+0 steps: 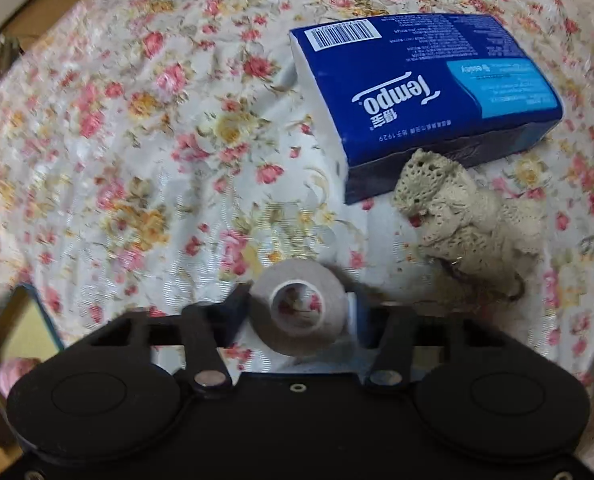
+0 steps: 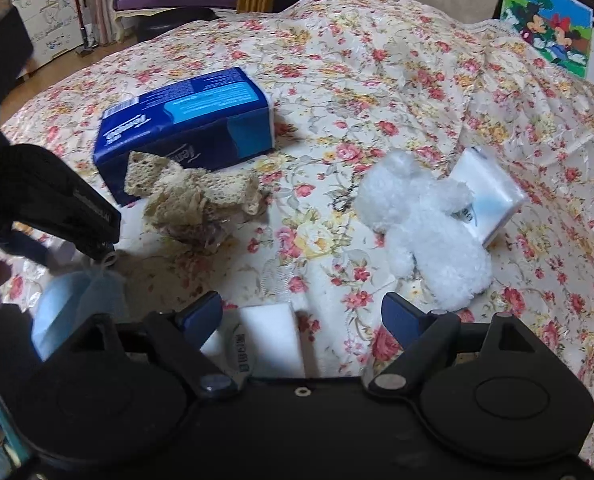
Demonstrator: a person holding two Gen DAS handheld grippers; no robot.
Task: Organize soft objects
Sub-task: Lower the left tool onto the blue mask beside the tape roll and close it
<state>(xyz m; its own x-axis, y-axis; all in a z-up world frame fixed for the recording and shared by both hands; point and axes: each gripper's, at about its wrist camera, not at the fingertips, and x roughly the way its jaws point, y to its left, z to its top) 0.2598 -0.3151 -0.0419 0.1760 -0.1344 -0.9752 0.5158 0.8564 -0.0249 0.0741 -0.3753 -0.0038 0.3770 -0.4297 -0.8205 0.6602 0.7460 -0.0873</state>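
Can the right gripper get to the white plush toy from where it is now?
Probably yes. The right gripper is open, the white plush toy lies just ahead to its right, and only bare floral bedspread lies between.

Bed (image 2: 377, 60): covered by a glossy white spread printed with pink and yellow flowers, wrinkled at the far right.
Tissue pack (image 2: 185, 120): big blue Tempo pack, lying flat at far left.
Lace cloth (image 2: 201, 196): beige, crumpled, touching the pack's near side.
Plush toy (image 2: 425, 224): white and fluffy, at right, well apart from the cloth.
Small tissue packet (image 2: 493, 200): white, tilted, touching the toy's far right side.
White block (image 2: 273, 336): near edge, centre.
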